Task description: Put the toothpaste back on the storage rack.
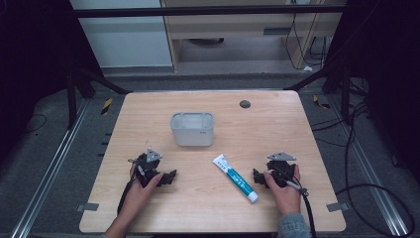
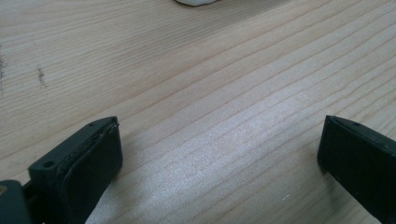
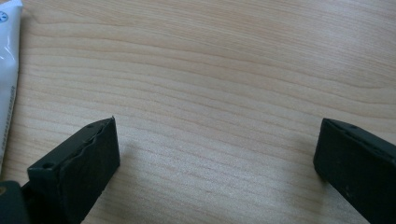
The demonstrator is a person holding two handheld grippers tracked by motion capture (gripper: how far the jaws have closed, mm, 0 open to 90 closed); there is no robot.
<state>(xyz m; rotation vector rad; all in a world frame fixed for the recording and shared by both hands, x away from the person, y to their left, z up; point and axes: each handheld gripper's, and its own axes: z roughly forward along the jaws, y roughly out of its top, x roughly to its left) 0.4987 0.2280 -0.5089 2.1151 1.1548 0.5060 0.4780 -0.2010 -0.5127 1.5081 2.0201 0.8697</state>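
Observation:
A white tube [image 1: 235, 177] with teal print lies at a slant on the wooden table [image 1: 277, 129], its cap towards the near edge. Behind it stands a pale rectangular tub [image 1: 192, 129], open at the top. My left gripper [image 1: 170, 177] rests on the table left of the tube, held by a hand. Its jaws stand wide open over bare wood [image 2: 219, 123]. My right gripper [image 1: 258, 176] rests just right of the tube, also in a hand and open [image 3: 218, 122]. The tube [image 3: 7, 70] runs along the left edge of the right gripper view.
A small dark round mark [image 1: 244, 104] sits near the table's far edge. Part of a white object [image 2: 198, 2] cuts the top edge of the left gripper view. Cables [image 1: 356, 148] trail on the floor at the right.

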